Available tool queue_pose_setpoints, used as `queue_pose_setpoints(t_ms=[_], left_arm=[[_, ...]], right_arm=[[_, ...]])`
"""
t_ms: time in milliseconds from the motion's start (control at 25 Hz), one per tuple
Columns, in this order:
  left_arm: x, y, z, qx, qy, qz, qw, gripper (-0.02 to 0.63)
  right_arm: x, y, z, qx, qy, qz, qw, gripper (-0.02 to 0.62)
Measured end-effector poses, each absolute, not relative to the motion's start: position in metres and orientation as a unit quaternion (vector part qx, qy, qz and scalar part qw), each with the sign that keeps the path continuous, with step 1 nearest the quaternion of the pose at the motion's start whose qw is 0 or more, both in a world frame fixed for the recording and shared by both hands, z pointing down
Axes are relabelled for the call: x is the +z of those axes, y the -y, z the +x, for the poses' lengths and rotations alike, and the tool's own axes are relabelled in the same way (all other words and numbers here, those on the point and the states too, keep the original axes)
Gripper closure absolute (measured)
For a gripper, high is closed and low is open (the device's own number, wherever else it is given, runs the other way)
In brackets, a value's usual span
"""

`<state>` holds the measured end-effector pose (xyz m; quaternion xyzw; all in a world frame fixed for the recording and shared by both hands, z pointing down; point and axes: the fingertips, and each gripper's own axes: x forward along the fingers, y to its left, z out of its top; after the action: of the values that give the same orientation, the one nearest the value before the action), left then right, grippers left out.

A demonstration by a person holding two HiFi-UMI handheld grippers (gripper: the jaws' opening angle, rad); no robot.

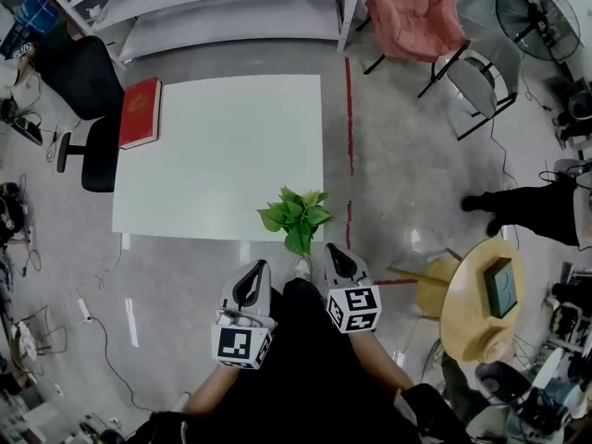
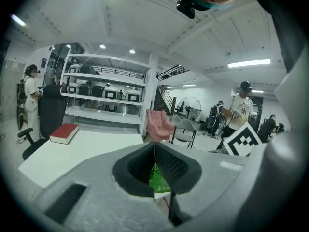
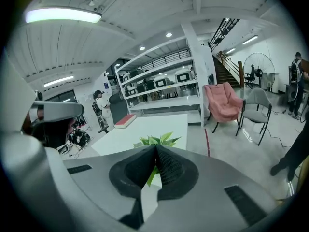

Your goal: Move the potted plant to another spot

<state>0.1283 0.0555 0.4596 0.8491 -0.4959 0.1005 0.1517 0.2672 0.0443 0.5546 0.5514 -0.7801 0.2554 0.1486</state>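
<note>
My left grey two-jaw gripper [image 1: 260, 270] is held low, just left of centre, tips pointing forward. Its black-and-white marker cube [image 1: 242, 345] is at the end nearest me. My right grey two-jaw gripper [image 1: 332, 253] is just beside it, slightly further forward, its own marker cube [image 1: 354, 308] tilted. Each gripper view shows its jaws closed tip to tip with nothing between the pads. My left black-sleeved forearm [image 1: 208, 391] and right black-sleeved forearm [image 1: 384, 363] angle back to my body.
</note>
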Motion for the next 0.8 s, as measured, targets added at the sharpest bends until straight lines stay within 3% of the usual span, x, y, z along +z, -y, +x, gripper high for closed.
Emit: queue_pose_setpoints(t_ms=[800], left_arm=[[0.456, 0.011, 0.136, 0.108, 0.468, 0.866, 0.14, 0.589]], right_arm=[[0.659, 0.004, 0.275, 0.365, 0.728, 0.528, 0.24, 0.58]])
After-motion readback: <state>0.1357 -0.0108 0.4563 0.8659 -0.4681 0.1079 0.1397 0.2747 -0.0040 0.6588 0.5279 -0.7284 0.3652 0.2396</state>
